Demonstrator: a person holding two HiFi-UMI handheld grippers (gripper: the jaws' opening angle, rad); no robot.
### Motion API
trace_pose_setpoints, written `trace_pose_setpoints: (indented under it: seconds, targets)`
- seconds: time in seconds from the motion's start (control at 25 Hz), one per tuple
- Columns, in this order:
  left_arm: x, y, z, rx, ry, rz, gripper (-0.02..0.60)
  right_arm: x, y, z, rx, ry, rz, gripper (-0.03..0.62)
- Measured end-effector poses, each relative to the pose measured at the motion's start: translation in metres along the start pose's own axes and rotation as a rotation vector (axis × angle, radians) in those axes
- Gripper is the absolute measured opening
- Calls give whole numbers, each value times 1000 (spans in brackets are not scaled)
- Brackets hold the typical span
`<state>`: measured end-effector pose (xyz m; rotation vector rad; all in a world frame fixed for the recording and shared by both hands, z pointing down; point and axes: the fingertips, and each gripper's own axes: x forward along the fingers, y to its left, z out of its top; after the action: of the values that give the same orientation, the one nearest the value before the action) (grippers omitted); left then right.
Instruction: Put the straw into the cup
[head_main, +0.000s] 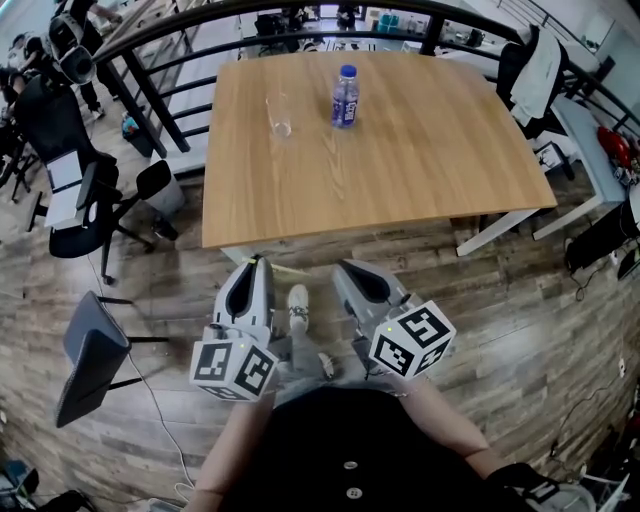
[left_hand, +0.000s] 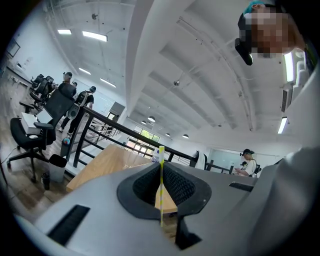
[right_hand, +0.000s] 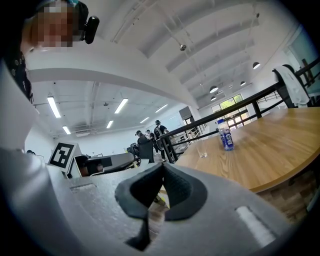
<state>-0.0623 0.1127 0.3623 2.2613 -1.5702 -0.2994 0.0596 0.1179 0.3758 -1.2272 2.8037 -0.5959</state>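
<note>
Left hand-held gripper (left_hand: 161, 172) pinching striped straw (left_hand: 161, 186), upright across its jaws | right hand-held gripper (right_hand: 161, 170) pressed together, empty | clear cup (head_main: 279, 115) well ahead on tabletop (head_main: 420, 170), beside bottle (head_main: 345, 97), nearer left gripper's line

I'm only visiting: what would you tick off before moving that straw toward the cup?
1. Straw held: ok. The left gripper is shut on the straw, which stands upright.
2. Right gripper free: ok, shut and empty.
3. Cup upright on the table: ok.
4. Bottle clear of the cup: ok, beside it and apart.
5. Cup within reach: not ok. It stands on the table's far half, and both grippers are short of the near edge.
6. Cup mouth unobstructed: cannot tell, too small.
</note>
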Motion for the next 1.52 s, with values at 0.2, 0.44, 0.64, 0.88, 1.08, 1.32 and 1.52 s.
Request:
trace_pose_setpoints:
  seconds: [0.2,0.44,0.64,0.88,1.08,1.32,1.52]
  targets:
    - [35,22,3,-8,17,-14,29,36,-18,12,-1,-8,-14,-2]
    - [95,53,29,-16,2,-26,29,92,-46,34,-6,-2,-17,-2]
    - [136,79,50,-24,-2,-42,29,136,-63,52,-11,-5,-30,-2]
    - [185,110,73,-43,-6,-55,29,187,-85,72,-27,-12,-53,-2]
    - [223,128,86,-40,1,-89,29,226,-108,87,-14,-28,-80,-2]
    - [255,151,95,-39,13,-118,29,263,-121,94,-8,-37,-99,-2]
    - [269,161,90,-52,36,-132,29,275,-130,88,9,-14,-118,-2]
